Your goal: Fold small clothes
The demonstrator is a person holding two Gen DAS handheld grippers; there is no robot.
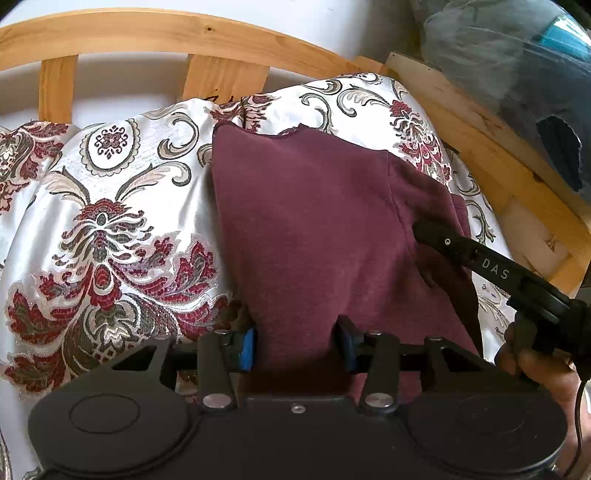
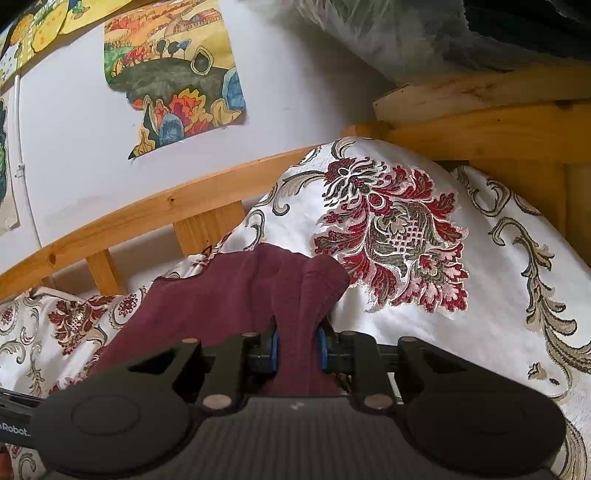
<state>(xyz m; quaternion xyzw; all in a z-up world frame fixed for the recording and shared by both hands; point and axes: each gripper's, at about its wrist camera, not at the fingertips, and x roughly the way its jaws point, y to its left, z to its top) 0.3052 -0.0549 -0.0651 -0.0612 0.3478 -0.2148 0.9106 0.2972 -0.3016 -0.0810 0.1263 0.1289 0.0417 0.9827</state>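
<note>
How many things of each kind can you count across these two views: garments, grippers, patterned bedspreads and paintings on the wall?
Maroon knit garment: 1
Black two-finger grippers, left gripper and right gripper, jaws shut on the garment: 2
White satin bedspread with red floral pattern: 1
Colourful paper paintings on the wall, counting partly visible ones: at least 2
Total: at least 6

You have soft, even daylight in both views, with mild sheen on the satin bedspread (image 1: 110,221). Fisheye distortion bows the wooden bed rail (image 1: 166,33) into an arc. Your far right corner looks hazy; shadows stay faint.
</note>
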